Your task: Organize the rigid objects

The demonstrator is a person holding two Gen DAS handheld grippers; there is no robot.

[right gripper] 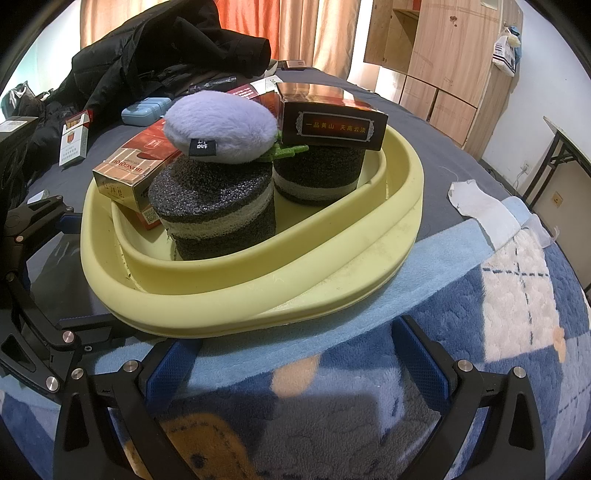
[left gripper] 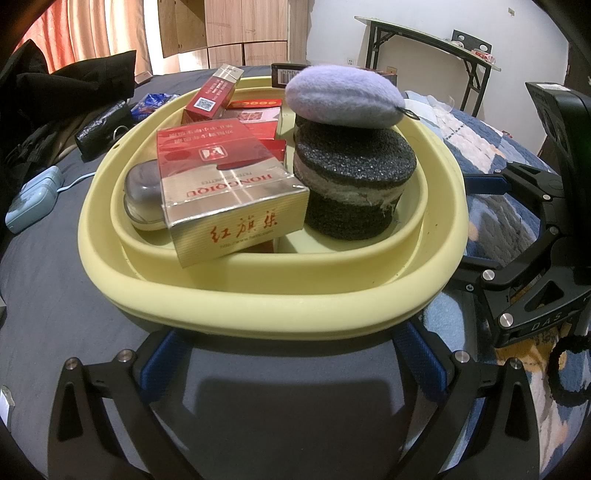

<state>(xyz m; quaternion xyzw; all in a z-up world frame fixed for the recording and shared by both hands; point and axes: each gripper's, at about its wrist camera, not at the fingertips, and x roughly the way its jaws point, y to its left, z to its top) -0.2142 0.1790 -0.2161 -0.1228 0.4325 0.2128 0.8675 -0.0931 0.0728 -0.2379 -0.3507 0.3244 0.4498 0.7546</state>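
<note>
The left gripper was spread wide with nothing between its blue pads, which sat just short of the near rim of the yellow basin. The right gripper was likewise spread apart and empty, just in front of the basin's rim over a blue patterned blanket. In the left wrist view the right gripper's black body stood at the basin's right side.

The basin rested on a dark bedsheet, with its right edge on the blanket. Inside it, nearest the left gripper, a gold-and-red cigarette pack lay tilted on top of other things, and a clear-lidded grey case was tucked under its left side. To the pack's right stood a black foam cylinder with a pale band, and a lilac plush pad sat on top of it. Behind the gold pack more red packs were piled toward the basin's far side. The right wrist view showed a second foam cylinder behind the first, with a dark brown box resting on it.

Left of the basin on the sheet lay a pale blue case, and beyond it a heap of black clothing. Far behind the basin stood a wooden wardrobe and a folding table.
</note>
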